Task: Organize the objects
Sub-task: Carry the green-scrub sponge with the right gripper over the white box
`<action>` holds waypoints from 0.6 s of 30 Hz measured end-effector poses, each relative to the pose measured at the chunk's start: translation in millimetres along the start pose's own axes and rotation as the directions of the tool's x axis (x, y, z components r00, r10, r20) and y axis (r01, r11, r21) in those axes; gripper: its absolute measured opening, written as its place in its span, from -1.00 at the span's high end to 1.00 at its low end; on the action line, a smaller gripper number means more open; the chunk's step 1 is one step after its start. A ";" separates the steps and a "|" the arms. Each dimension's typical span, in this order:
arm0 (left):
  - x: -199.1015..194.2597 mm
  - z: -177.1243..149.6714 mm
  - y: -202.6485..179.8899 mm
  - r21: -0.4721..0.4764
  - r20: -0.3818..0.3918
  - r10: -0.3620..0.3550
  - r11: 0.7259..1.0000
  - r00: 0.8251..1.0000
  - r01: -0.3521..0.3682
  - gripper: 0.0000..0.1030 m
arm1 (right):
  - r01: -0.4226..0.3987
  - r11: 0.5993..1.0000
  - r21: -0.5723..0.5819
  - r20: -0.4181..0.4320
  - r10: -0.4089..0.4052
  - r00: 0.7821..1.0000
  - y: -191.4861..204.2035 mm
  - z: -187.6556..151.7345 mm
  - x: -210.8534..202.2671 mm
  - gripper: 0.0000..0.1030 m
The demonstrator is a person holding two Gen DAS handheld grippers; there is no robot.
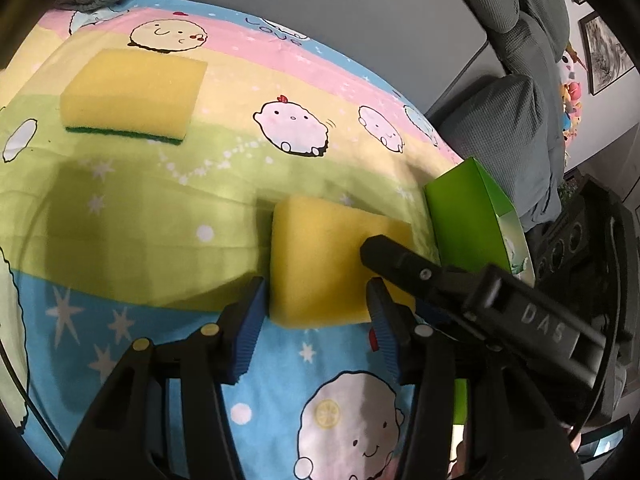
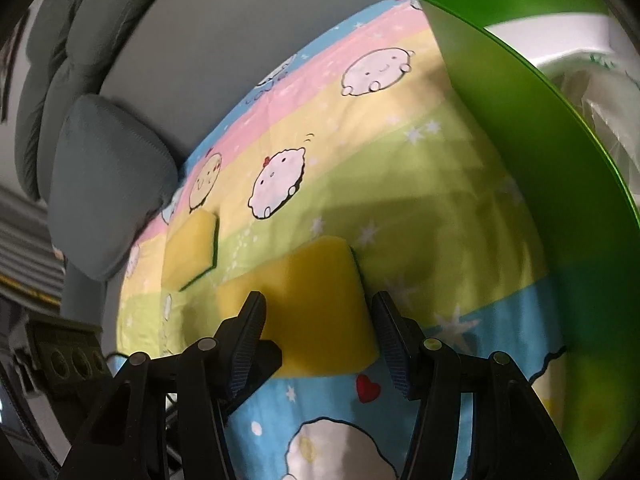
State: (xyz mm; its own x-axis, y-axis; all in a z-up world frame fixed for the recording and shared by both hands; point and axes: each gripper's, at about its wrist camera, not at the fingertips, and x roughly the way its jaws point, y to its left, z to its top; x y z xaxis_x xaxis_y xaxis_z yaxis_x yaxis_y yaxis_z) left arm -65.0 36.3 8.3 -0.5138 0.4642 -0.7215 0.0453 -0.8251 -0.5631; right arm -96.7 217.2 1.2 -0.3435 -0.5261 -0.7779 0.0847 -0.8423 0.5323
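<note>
Near sponge [image 1: 320, 264] — light, soft, compressible foam lying by the cloth's [image 1: 160, 216] box-side edge — is sitting between both half-open grippers, left gripper [image 1: 316, 312] and right gripper [image 2: 316, 320], best pinched across its short sides.

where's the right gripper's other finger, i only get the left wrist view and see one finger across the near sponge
observer: On that sponge's other side. The right wrist view shows the right gripper straddling the near sponge, one finger on each side.
operator: does it have a green scrub layer like the far one
observer: Yes, a dark green strip runs along the edge facing the green box.
operator: whats in that box
observer: Its top faces this camera, and something white and crinkled, like plastic, shows there. I cannot tell more.
</note>
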 end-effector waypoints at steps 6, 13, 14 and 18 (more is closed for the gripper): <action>-14.5 -0.6 -10.5 0.045 0.051 -0.004 0.999 0.999 0.002 0.06 | -0.013 1.000 -0.003 0.035 0.013 0.999 3.5 -0.3 -12.6 -0.08; -54.1 -5.7 -41.9 0.146 0.181 -0.024 0.989 0.983 -0.003 0.06 | -0.050 0.998 -0.045 0.155 0.057 0.986 21.3 -5.3 -56.0 -0.08; -59.6 -6.6 -46.8 0.167 0.200 -0.027 0.986 0.979 -0.007 0.06 | -0.054 0.997 -0.057 0.178 0.063 0.982 25.1 -6.5 -63.5 -0.08; -78.3 -10.4 -61.2 0.224 0.258 -0.065 0.975 0.964 0.006 0.06 | -0.040 0.994 -0.101 0.267 0.065 0.962 38.9 -11.6 -91.6 -0.08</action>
State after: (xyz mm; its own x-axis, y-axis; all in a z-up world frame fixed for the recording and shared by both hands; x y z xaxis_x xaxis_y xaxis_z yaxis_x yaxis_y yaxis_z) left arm -18.7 53.8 95.1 -0.7194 0.4182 -0.5546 -0.1508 -0.8735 -0.4630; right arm -51.0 231.3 89.2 -0.5744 -0.5297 -0.6241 0.1920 -0.8283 0.5263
